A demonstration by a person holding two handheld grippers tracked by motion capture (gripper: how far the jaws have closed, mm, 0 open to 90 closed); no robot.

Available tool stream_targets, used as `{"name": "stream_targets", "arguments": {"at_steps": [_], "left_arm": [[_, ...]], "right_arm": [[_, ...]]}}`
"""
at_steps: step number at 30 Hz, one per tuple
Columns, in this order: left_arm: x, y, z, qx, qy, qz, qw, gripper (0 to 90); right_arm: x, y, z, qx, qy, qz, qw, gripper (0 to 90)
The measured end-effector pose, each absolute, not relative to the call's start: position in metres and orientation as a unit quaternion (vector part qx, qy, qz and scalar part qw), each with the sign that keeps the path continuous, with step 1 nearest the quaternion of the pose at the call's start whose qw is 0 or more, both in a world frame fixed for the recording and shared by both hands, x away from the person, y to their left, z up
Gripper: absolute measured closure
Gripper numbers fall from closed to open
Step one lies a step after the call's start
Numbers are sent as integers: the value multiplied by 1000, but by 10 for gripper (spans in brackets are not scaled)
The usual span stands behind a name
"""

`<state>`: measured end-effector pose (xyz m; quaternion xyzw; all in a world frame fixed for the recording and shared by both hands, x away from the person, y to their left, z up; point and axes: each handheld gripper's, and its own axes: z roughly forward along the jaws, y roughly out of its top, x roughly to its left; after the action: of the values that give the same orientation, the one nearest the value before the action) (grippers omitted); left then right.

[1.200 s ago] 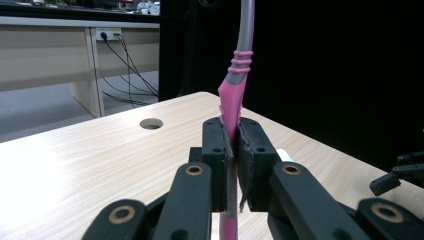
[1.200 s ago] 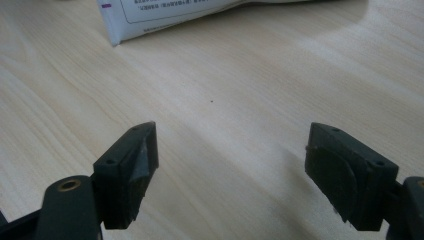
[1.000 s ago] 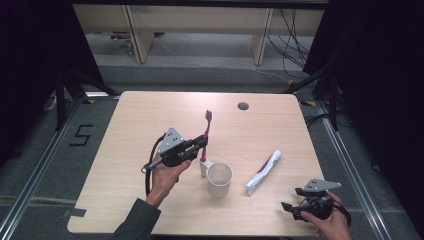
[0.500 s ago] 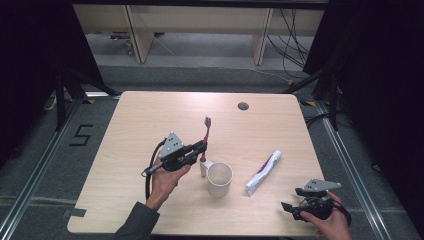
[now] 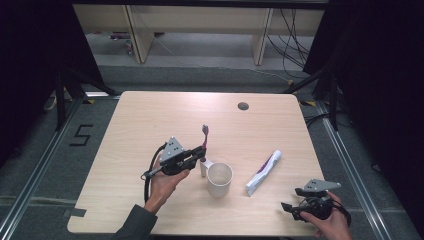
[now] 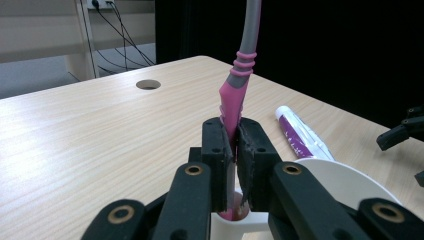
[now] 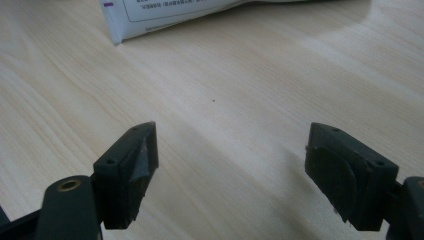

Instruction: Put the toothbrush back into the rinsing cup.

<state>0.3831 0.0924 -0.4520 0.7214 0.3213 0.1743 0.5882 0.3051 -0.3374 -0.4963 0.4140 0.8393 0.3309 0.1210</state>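
Note:
A pink and grey toothbrush (image 5: 204,138) (image 6: 238,85) stands upright, head up, just left of a white mug (image 5: 220,179). My left gripper (image 5: 200,154) (image 6: 235,150) is shut on its pink handle, right above the mug's handle (image 6: 240,222). The mug's rim (image 6: 345,182) lies close behind the jaws. A white and purple toothpaste tube (image 5: 263,172) (image 6: 300,135) (image 7: 170,10) lies flat to the right of the mug. My right gripper (image 5: 292,207) (image 7: 230,170) stands open low over bare wood near the table's front right corner, short of the tube's crimped end.
The light wooden table (image 5: 150,120) has a round cable hole (image 5: 243,106) (image 6: 148,84) near its far edge. Wooden furniture legs and cables stand on the floor beyond. Black curtains hang on both sides. The table's front edge runs just behind my right hand.
My left gripper has carried the toothbrush a little lower and nearer the mug, its head now closer to upright. The right gripper has stayed put.

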Motion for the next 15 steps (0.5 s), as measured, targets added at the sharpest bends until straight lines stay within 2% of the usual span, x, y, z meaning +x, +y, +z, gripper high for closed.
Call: {"name": "stream_targets", "arguments": {"at_steps": [11, 15], "left_arm": [[382, 93, -461, 735, 320, 165, 575, 817], [381, 93, -460, 734, 324, 167, 573, 778]], "right_arm": [[305, -336, -496, 420, 838, 331, 105, 221], [305, -336, -495, 421, 839, 329, 105, 222]]}}
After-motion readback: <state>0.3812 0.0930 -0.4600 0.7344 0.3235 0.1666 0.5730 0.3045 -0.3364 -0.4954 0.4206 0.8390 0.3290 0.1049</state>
